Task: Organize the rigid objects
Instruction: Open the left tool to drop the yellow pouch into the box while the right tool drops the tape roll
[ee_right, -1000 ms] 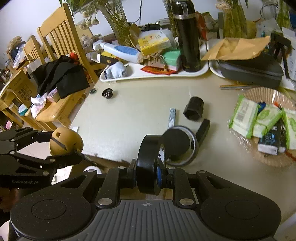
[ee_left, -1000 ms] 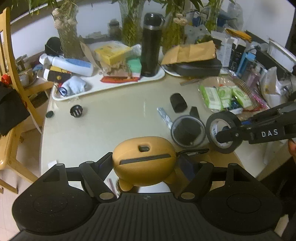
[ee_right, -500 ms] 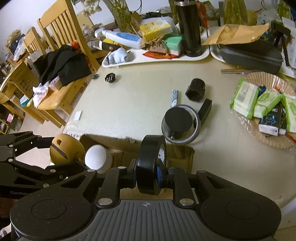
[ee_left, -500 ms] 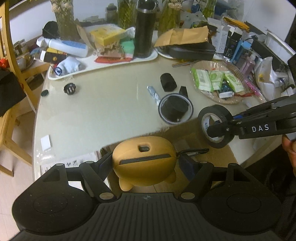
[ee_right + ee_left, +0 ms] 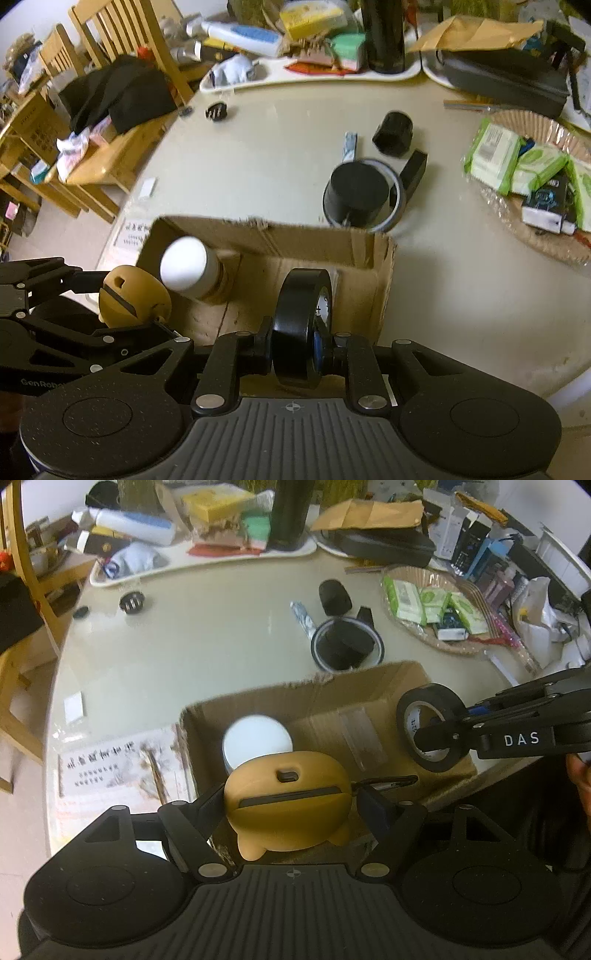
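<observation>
Over the open cardboard box [image 5: 332,709], I'm at the drop-off step. My left gripper [image 5: 295,808] clamps the tan case [image 5: 288,805]; my right gripper [image 5: 301,350] pinches the black tape roll [image 5: 301,325]. Next I should lower both, then let go.

Tan earbud case [image 5: 288,805] with dark seam; black tape roll [image 5: 301,325]; brown cardboard box [image 5: 332,709]; white-lidded jar [image 5: 256,740]; beige table [image 5: 192,650].

"DAS" on the right gripper [image 5: 436,738] arm
</observation>
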